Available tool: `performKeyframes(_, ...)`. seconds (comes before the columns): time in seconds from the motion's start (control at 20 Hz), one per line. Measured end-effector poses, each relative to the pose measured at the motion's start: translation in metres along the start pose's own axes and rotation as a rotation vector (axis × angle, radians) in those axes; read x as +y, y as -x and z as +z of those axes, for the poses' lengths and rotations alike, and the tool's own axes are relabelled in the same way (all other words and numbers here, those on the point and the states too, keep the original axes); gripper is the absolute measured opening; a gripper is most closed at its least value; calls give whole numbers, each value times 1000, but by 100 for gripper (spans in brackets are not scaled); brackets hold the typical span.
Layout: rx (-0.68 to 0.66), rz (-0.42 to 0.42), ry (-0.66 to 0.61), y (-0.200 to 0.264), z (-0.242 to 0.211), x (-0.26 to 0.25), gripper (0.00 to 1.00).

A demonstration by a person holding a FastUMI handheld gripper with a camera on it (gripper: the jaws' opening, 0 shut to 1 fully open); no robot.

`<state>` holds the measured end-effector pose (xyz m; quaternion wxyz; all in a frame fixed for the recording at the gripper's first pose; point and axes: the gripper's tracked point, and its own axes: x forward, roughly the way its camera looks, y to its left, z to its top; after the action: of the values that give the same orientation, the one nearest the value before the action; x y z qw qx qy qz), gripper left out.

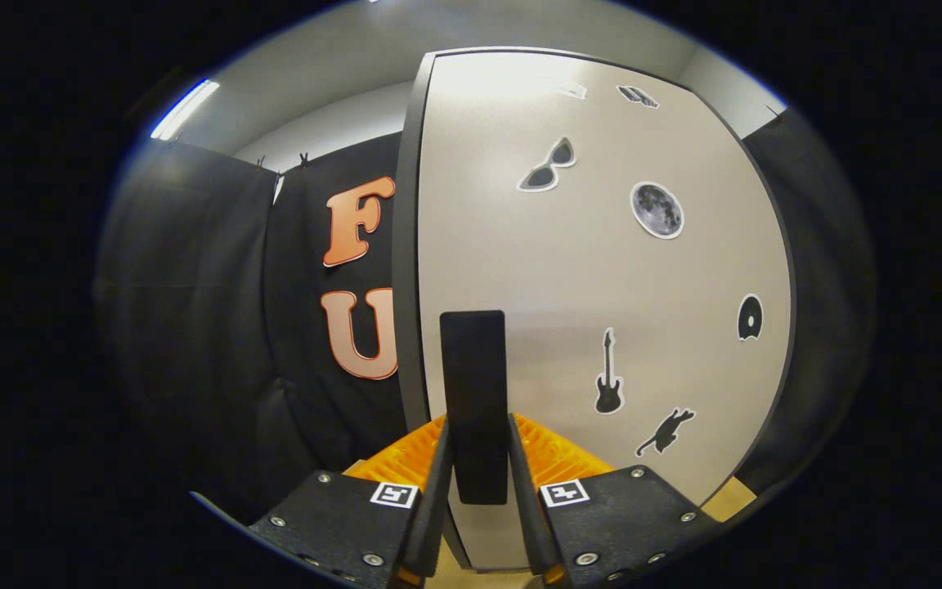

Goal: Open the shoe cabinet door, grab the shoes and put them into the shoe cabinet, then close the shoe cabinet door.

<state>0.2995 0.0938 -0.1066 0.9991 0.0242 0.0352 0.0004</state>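
Gripper (pixel 477 458) sits right up against the shoe cabinet door (pixel 602 270); its two fingers (pixel 437 491) stand on either side of the black door handle (pixel 473 393), a flat upright bar mounted near the door's left edge; both fingers look pressed onto the handle's sides, so the gripper reads as clamped on the handle, with the handle's lower end down between the fingers and its upper part rising beyond the tips; door is a pale, off-white panel with a dark frame edge (pixel 407 245) running up its left side; door surface carries several black stickers: sunglasses (pixel 549 166), a round moon (pixel 657 210), a guitar (pixel 608 375), a running cat (pixel 666 431), a small round dark one (pixel 749 317) near the right edge, and two more near the top that are too small to tell; whether the door is fully closed or slightly ajar cannot be told from this angle; booth wall of black cloth (pixel 217 311) hangs to the left of the door and also shows past its right edge; pale ceiling with a strip light (pixel 185 108) above the cloth; a bit of tan surface (pixel 733 499) shows at the door's lower right.
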Motion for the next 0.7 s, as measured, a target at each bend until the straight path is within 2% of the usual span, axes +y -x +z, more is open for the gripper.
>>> performKeyframes(0.05, 1, -17, 5, 0, -1, 0, 38)
performKeyframes(0.2, 24, -32, -16, 0, -2, 0, 37)
performKeyframes(0.45, 84, -31, -48, 3, -4, 0, 23)
performKeyframes(0.7, 92, -99, -56, 11, -5, -4, 21)
